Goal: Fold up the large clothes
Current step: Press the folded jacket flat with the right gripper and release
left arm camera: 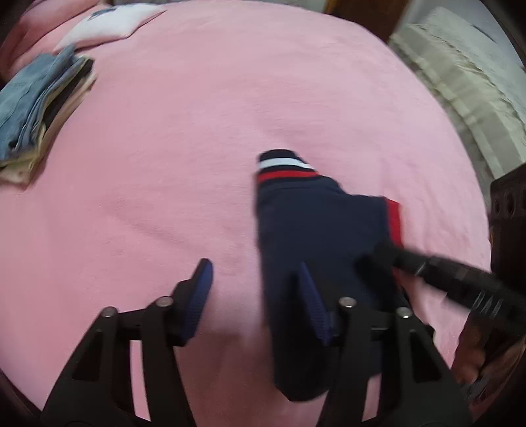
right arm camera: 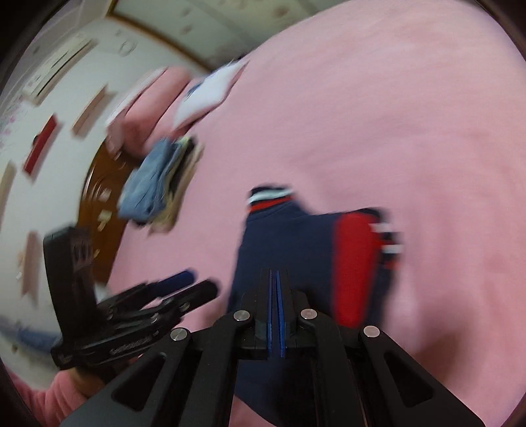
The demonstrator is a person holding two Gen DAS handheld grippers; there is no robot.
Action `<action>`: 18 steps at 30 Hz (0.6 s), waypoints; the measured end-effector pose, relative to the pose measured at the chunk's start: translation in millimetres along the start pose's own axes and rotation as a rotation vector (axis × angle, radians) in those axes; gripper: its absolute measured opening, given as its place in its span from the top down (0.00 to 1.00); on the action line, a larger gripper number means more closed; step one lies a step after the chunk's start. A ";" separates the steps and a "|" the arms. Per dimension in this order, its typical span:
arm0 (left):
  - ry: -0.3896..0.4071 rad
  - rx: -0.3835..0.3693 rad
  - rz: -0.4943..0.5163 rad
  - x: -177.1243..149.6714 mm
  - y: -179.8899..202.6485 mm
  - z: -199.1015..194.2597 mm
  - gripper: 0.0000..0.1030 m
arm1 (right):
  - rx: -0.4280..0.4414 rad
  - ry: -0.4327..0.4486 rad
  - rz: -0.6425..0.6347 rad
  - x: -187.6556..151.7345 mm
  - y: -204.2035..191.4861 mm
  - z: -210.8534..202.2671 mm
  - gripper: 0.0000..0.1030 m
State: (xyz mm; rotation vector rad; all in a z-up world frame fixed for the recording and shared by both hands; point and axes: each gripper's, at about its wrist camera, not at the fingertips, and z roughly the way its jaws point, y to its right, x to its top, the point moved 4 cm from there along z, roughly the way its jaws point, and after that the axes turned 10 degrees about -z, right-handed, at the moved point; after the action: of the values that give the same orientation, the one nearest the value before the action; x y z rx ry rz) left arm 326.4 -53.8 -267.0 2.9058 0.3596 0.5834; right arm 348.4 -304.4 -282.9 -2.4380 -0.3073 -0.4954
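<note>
Between right tongs [right arm camera: 276,279]: navy garment [right arm camera: 289,243].

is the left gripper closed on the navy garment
No, the left gripper stands wide open, its fingers spread above the pink bedspread, with the navy garment only beside one finger.

A bed covered by a pink blanket [left arm camera: 197,131] carries everything. On it at about four o'clock lies a navy garment [left arm camera: 312,230] with red and white stripes — bunched, partly folded. At ten o'clock sits a stack of folded clothes [left arm camera: 39,108], denim on top; at eleven o'clock, a white cloth [left arm camera: 111,19] — blurred.
</note>
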 end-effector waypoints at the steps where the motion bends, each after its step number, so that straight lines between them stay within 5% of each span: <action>1: -0.004 0.009 -0.021 2.9 -2.0 2.5 0.65 | 0.004 -0.057 -0.030 2.0 -5.7 16.9 0.97; 4: -0.027 -0.025 -0.057 8.0 -1.6 11.0 0.69 | -0.152 -0.125 -0.067 2.2 2.0 43.9 0.97; 10: -0.069 -0.100 -0.027 3.0 13.4 18.2 0.70 | -0.376 0.044 0.067 -10.7 34.0 6.5 1.00; 15: -0.105 -0.166 -0.003 -15.4 17.5 10.5 0.70 | -0.555 0.024 0.017 -38.7 14.0 -24.5 1.00; 18: -0.130 -0.233 0.009 -30.0 19.4 2.9 0.70 | -0.488 0.097 0.078 -58.8 3.8 -63.2 1.00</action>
State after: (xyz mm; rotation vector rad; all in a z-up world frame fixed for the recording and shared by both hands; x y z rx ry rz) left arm 304.5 -80.6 -276.5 2.7048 0.2434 0.4049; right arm 279.3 -352.3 -263.2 -2.8686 -0.0493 -0.7190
